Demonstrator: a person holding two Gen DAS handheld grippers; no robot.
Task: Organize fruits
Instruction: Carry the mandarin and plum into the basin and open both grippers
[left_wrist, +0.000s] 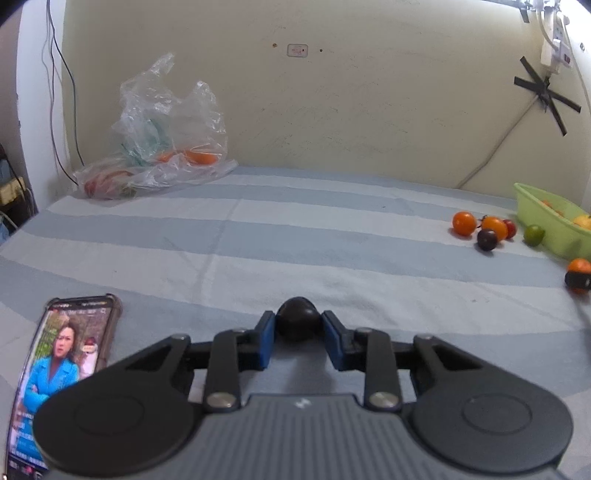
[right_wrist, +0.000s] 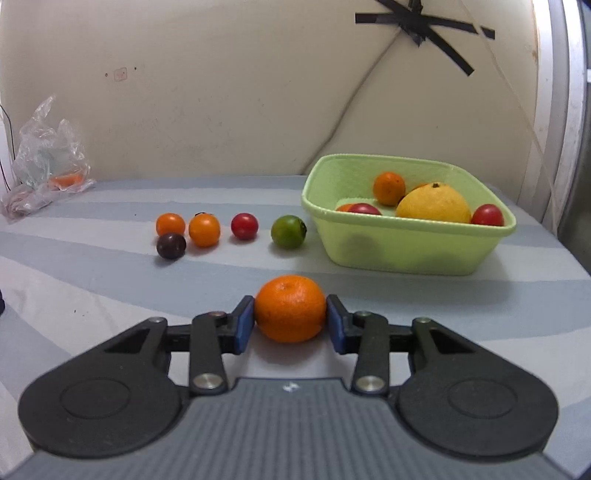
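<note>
In the left wrist view my left gripper (left_wrist: 298, 322) is shut on a small dark, almost black round fruit (left_wrist: 297, 314), low over the striped cloth. The right wrist view shows my right gripper (right_wrist: 290, 314) shut on an orange mandarin (right_wrist: 290, 306), both blue pads against its sides. Beyond it lie two orange tomatoes (right_wrist: 204, 230), a dark one (right_wrist: 171, 245), a red one (right_wrist: 244, 226) and a green lime (right_wrist: 288, 232). To the right stands a light green basin (right_wrist: 406, 251) holding a big yellow citrus (right_wrist: 434, 203), a small orange fruit (right_wrist: 388, 188) and red tomatoes (right_wrist: 487, 215).
A clear plastic bag (left_wrist: 166, 147) with orange and red fruit lies at the back left against the wall. A phone (left_wrist: 62, 369) with a lit screen lies beside my left gripper. A cable (right_wrist: 354, 107) runs down the wall behind the basin.
</note>
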